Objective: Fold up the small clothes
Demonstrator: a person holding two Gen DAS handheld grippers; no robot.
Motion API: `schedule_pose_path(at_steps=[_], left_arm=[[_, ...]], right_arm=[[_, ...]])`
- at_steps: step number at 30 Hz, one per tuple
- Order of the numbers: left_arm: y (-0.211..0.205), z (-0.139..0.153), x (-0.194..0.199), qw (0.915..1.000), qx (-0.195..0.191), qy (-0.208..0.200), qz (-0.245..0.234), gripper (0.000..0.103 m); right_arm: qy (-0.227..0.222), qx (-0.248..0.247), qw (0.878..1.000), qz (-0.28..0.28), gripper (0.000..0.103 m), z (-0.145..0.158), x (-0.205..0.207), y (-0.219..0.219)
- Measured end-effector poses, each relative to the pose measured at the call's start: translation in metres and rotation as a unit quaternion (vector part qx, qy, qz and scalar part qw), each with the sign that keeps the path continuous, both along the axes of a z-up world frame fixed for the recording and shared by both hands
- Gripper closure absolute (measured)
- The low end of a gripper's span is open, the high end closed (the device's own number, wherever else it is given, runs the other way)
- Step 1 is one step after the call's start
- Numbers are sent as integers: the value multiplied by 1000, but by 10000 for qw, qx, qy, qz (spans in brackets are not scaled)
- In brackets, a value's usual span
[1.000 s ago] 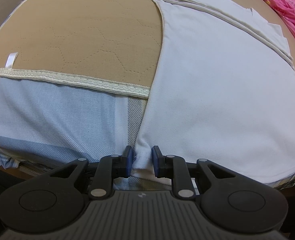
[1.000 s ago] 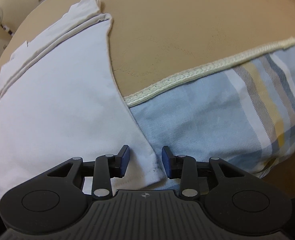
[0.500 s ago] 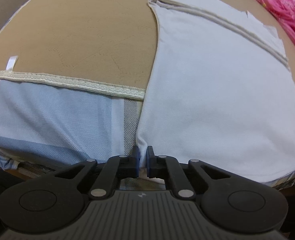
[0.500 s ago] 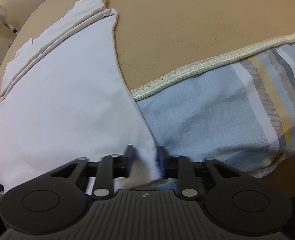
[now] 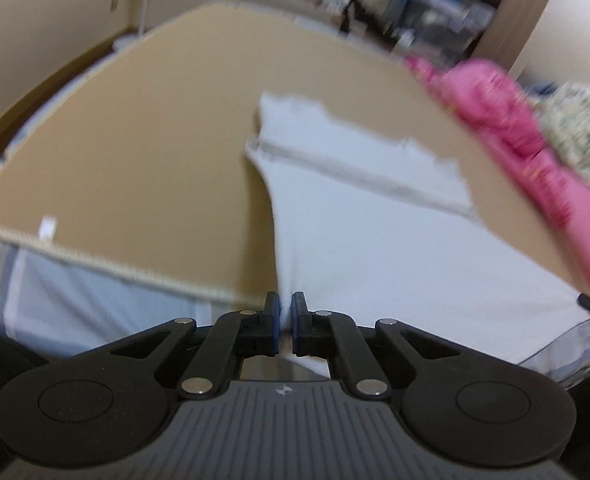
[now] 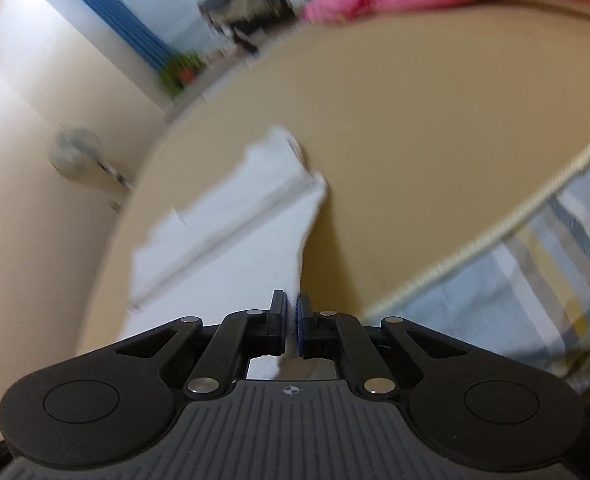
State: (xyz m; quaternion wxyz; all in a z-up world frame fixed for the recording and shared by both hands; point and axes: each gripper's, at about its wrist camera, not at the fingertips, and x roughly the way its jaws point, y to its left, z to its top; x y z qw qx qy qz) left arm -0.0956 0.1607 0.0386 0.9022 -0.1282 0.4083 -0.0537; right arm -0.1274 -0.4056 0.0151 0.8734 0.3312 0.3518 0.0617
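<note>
A small white garment [image 5: 375,232] lies stretched over the tan quilted mat [image 5: 143,152], its near hem lifted off the bed. My left gripper [image 5: 286,305] is shut on the hem's left corner, with white cloth pinched between the blue pads. In the right wrist view the same white garment [image 6: 231,256] runs away from me, and my right gripper [image 6: 292,305] is shut on its right hem corner. The far end with the grey-trimmed edge still rests on the tan mat [image 6: 435,168]. Both views are blurred.
A pink garment [image 5: 507,120] is heaped at the mat's far right, next to a green patterned cloth [image 5: 579,128]. A blue plaid sheet [image 6: 543,292] hangs below the mat's lace edge [image 5: 135,270]. Beyond the bed stand cluttered shelves [image 5: 415,8] and a wall fan [image 6: 75,152].
Both grippers closed on the hem's two corners, then rose and tipped up, lifting the near edge. The room beyond the bed has come into view.
</note>
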Motion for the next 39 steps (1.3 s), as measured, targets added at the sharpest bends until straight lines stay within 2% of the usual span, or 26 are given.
schedule_pose_path(at_steps=[8,10,12,15,18,21,24,27,28,29,30,31,32,33,34,36,38,39], left_arm=[[42,87,-76,9938,-712,-756,-393,98],[48,101,-78,9918,-855,-828,-459,98],[47,104,-64,9918,-847,-846,-446,99],[45,83,-7,9935,-859,-674,-335,99],[42,40,83,9968,-761,-243,-60,99],[38,-1,169,9977,-579,268,231,99],[26,-28,226,9989,-295,367,47,97],[34,-48,243,9991,-218,155,343,94],[42,-54,244,9982,-335,210,449,90],[49,-57,246,9965,-427,393,602,90],[54,-58,244,9953,-575,366,691,90],[58,-57,243,9948,-693,306,678,87],[61,-56,245,9954,-691,299,592,84],[60,-59,246,9962,-619,337,511,78],[58,-63,249,9967,-520,457,419,77],[50,-70,254,9968,-361,684,217,77],[41,-71,259,9974,-255,679,-13,75],[38,-73,255,9977,-239,617,-126,69]], right_arm=[[-860,625,9938,316,99,62,-64,-35],[-995,797,9914,308,99,68,-74,-48],[-982,929,9905,233,99,67,-72,-59],[-758,857,9932,196,99,50,-29,-60],[-425,607,9967,320,99,26,47,-46],[171,428,9986,249,99,-10,129,-38],[686,4,9971,318,99,-46,194,-23],[976,-324,9947,-41,94,-78,219,-19],[935,-431,9945,-204,94,-86,211,-18],[1084,-496,9925,-265,94,-93,211,-19],[1332,-476,9892,-384,94,-97,212,-23],[1161,-331,9919,-406,94,-95,211,-26],[966,-281,9944,-310,94,-91,212,-26],[821,-426,9956,-114,93,-88,214,-23],[779,-614,9951,44,89,-87,215,-19],[927,-880,9905,501,79,-91,218,-12],[1072,-952,9852,944,77,-97,223,-3],[1077,-1086,9824,1070,77,-99,225,2]])
